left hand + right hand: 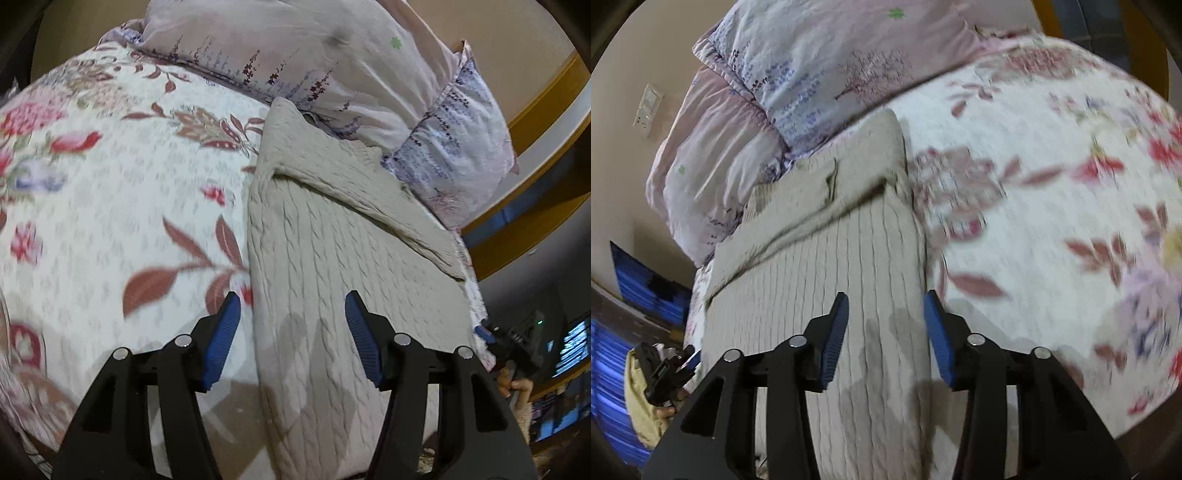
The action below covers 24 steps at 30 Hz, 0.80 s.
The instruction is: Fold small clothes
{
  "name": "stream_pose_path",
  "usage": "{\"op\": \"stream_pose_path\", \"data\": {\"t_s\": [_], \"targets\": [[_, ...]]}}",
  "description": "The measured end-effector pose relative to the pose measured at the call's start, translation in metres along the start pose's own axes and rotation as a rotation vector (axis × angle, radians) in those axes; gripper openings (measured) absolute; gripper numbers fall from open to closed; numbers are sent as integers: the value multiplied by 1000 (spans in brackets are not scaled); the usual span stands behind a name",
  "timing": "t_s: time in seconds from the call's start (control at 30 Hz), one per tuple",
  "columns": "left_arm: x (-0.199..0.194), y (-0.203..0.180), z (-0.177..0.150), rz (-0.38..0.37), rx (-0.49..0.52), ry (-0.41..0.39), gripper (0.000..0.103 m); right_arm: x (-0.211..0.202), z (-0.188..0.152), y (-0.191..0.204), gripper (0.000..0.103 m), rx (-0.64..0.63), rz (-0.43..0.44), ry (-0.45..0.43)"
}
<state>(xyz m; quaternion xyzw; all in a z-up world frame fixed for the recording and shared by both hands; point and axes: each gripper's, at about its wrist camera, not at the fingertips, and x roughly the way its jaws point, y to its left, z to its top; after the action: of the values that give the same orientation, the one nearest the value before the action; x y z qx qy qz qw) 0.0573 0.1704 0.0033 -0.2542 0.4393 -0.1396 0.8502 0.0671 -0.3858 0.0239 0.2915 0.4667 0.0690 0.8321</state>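
Bedding comes first: a white quilted bedspread with red and pink flowers [110, 221] covers the bed, with lilac printed pillows [295, 55] at its head. On it a beige cable-knit sweater [314, 258], partly folded with a sleeve across it, lies flat below both claws. The left gripper [291, 317] straddles its edge, jaws released and empty; the right gripper [886, 321] hangs over its other edge, jaws apart and holding nothing.

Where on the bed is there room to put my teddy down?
The wide flowered white bedspread beside the beige cable-knit sweater lies bare. It is crowded at the pale lilac printed pillows touching the sweater's top, and near the bed edge.
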Motion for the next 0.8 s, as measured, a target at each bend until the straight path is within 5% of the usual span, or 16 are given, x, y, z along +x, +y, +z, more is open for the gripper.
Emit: {"op": "stream_pose_path", "data": {"t_s": [0.33,0.53,0.8], "targets": [[-11,0,-47,-170,-60,55,29,-5,-44,-16,19,45,133,80],[-17,-2,-71,-253,-73,99,23,-9,-70,-12,16,18,227,121],[-20,-12,-86,-265,-1,145,14,-15,-91,6,10,-79,261,154]]}}
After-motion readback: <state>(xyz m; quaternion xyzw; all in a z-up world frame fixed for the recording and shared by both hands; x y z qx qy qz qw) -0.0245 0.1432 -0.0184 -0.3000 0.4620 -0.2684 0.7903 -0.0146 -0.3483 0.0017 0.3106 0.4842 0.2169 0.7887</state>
